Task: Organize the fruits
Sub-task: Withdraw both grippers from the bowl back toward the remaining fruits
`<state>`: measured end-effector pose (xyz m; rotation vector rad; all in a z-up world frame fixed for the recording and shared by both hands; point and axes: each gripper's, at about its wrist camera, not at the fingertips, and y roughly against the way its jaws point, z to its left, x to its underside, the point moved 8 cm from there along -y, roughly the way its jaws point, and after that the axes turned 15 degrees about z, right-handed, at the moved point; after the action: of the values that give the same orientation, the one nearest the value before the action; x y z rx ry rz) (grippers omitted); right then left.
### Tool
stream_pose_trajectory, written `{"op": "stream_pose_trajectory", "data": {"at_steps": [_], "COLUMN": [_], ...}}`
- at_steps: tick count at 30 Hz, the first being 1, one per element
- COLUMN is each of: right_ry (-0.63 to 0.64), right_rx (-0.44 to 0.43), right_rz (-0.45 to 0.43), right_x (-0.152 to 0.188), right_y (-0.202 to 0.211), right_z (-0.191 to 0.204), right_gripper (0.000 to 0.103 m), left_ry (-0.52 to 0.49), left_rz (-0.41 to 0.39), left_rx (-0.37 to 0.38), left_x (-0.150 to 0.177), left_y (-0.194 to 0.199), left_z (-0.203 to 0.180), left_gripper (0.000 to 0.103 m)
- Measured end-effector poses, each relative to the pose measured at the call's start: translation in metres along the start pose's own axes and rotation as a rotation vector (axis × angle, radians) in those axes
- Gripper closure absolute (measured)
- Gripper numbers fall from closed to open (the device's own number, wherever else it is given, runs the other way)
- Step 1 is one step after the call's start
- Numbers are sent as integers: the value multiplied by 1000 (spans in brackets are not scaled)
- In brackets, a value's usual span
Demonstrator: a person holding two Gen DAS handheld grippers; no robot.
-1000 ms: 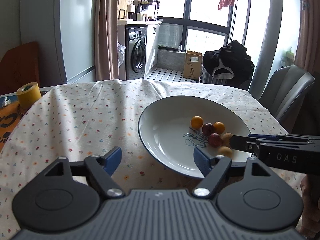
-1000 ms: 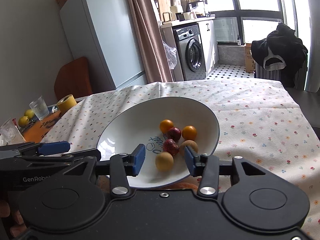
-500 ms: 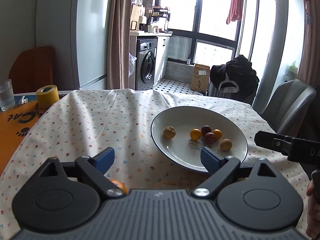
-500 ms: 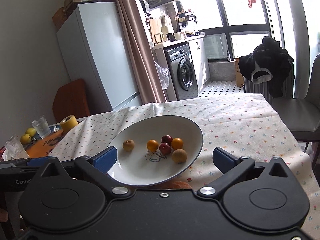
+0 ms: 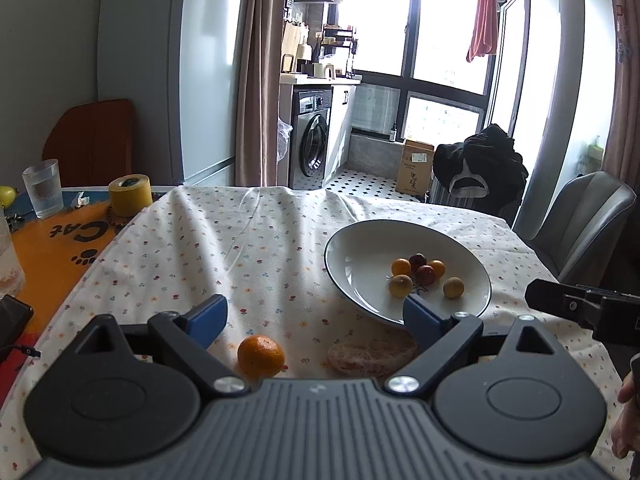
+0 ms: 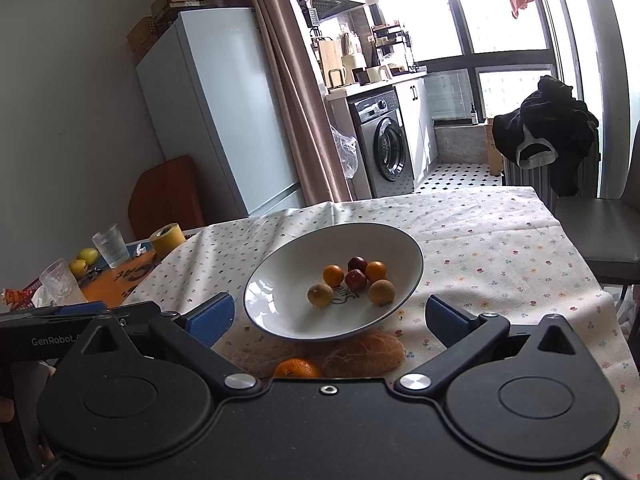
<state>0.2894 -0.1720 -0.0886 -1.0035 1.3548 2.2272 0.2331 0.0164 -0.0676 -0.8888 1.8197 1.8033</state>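
Six small fruits lie in the white plate (image 5: 348,256) on the bench: two orange ones (image 5: 401,267) (image 5: 436,268), two dark red ones (image 5: 418,259) (image 5: 426,274) between them, and two yellow-brown ones (image 5: 400,285) (image 5: 453,287) on the near side. They are close together, right of the plate's middle, over a dark printed text. One mandarin (image 5: 261,356) lies outside the plate, on the flowered tablecloth (image 5: 208,248) near the left of the plate. Just beside it on the right, at the near edge of the plate, lies a flat brownish thing in a net (image 5: 372,354); what it is I cannot tell.

The left hand-held gripper (image 5: 314,316) is open, its blue fingers wide apart, with nothing between them; the mandarin is just in front of its body. The right hand-held gripper (image 6: 334,314) is open too and holds nothing; the plate shows between its fingers, farther away. In the left wrist view its black body comes in from the right edge.

Far left, where the cloth ends, the orange surface of the bench (image 5: 44,248) carries a roll of yellow tape (image 5: 131,195) and a glass of water (image 5: 42,188). A grey chair (image 5: 580,216) stands at the right side
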Motion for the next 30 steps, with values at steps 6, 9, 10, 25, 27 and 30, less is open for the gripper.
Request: {"op": "stream_pose_trajectory", "data": {"at_steps": [6,9,10,25,27,30], "right_ry": [-15,-18,-19,-19,-14,3], "right_rx": [7,21,21,47,45,50], "right_rz": [-5,-2,-2,14,22,19], "right_x": [8,12,13,34,35,37], "right_y": [10,14,16,30,30,30], "right_z": [-1,-3,-3,-6,-4,-2], "right_gripper": [0,0,0,0,0,0], "left_ry": [-5,-5,-6,-11,-8,-6], "left_rz": [1,3,6,18,18,21], "left_rx": [-4,-13,-17,-28,-27,-26], "left_x": [10,15,18,43,44,46], "left_y": [13,18,19,33,34,34], "left_z": [4,6,7,13,14,15], "left_gripper": [5,5,5,4,4,4]}}
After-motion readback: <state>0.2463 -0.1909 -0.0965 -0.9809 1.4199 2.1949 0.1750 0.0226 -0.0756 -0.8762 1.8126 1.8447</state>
